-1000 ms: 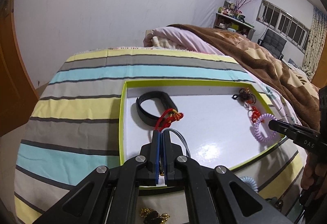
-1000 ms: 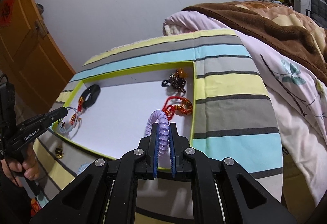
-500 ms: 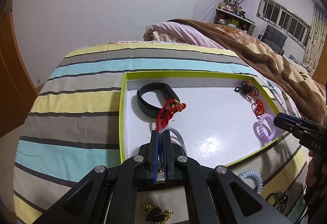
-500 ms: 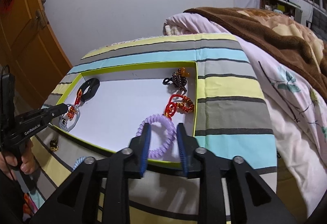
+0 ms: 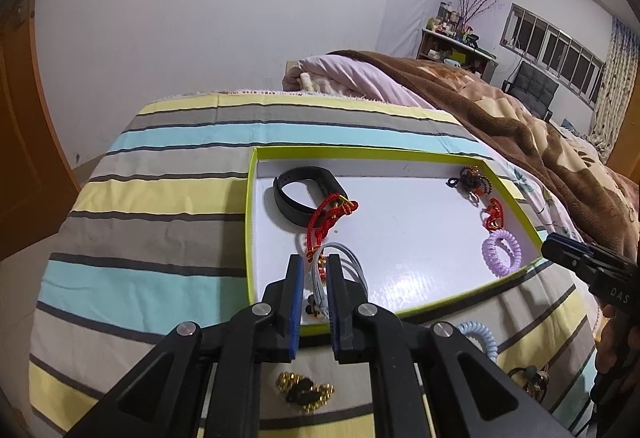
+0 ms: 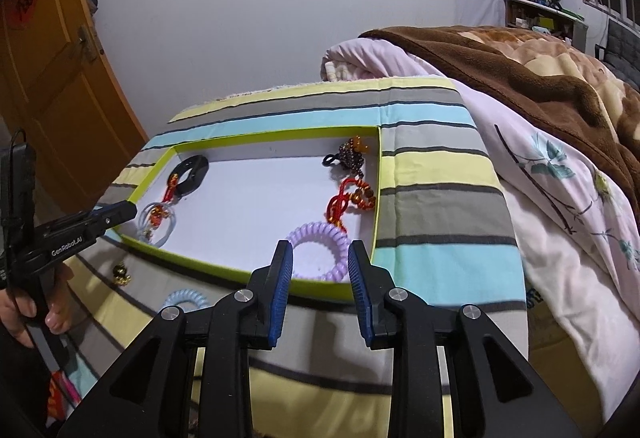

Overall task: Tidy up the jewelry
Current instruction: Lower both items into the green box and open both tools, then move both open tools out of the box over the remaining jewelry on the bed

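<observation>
Left wrist view is showing the left gripper [image 5: 314, 278] hanging over the near left corner of a white tray with a lime-green rim [image 5: 250, 222], its 2 blue-padded fingers [image 5: 297, 298] standing slightly apart with the grey cord bracelet [image 5: 344, 266] lying between them on the tray floor; the pads are not pressing on it, so the fingers are released. Just beyond it a red braided cord bracelet [image 5: 326, 220] is lying against a black wristband [image 5: 306, 194]. At the far right corner a dark beaded piece [image 5: 472, 180] is sitting, with a red knotted cord [image 5: 495, 213] nearer and a lilac spiral hair tie [image 5: 501, 252] nearest, close to the right rim. Outside the tray, on the striped cloth [image 5: 152, 198], a pale blue spiral tie [image 5: 478, 338] and a gold-and-black beaded piece [image 5: 306, 392] are lying just in front of the near rim. Right wrist view is showing the right gripper [image 6: 320, 278] hovering at the tray's near right edge [image 6: 376, 198], its fingers [image 6: 282, 278] spread wide and gripping nothing; the lilac spiral hair tie [image 6: 320, 246] is resting flat inside the tray just ahead of the tips, untouched. From this side the left gripper [image 6: 116, 214] is reaching over the opposite rim above the grey cord bracelet [image 6: 158, 224]. A brown blanket [image 6: 520, 78] is covering the bed to the right.
</observation>
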`<state>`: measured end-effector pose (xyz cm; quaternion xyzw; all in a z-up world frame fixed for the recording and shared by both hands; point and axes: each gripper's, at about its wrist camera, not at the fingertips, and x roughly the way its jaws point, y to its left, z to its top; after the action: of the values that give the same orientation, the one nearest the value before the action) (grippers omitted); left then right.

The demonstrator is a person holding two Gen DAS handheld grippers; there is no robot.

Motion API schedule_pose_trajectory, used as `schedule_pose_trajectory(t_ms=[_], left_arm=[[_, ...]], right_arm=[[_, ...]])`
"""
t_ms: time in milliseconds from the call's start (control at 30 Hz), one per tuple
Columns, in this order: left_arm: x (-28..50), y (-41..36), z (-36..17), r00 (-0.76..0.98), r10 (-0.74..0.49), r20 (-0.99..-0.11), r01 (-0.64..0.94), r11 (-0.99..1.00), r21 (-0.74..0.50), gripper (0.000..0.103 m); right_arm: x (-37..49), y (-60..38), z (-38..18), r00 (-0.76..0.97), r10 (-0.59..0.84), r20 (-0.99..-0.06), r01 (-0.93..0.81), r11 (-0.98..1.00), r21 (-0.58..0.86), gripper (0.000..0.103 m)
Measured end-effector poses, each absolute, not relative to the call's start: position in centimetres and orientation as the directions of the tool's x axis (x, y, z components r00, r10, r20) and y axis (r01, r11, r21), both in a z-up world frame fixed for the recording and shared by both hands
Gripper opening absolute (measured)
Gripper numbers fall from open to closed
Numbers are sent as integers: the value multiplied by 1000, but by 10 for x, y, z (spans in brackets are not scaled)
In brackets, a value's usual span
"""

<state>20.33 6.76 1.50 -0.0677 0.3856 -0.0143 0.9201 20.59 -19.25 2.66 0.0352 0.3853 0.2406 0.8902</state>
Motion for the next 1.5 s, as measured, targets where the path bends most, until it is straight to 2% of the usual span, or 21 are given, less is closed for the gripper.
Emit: schedule_pose_trajectory(t_ms=[400, 1000, 1500], left_arm=[[157, 68, 29, 737, -77, -672, -25, 990, -141, 11], [88, 68, 25, 741, -113, -662, -16, 983, -185, 11], [81, 49, 16, 717, -166, -677, 34, 978, -204, 11]], right_arm=[[158, -197, 27, 545, 516, -662, -437, 848, 301, 30], [110, -195, 15, 489, 555, -673, -460, 820, 342, 30], [108, -187, 8, 466, 541, -700, -468, 822, 324, 30]])
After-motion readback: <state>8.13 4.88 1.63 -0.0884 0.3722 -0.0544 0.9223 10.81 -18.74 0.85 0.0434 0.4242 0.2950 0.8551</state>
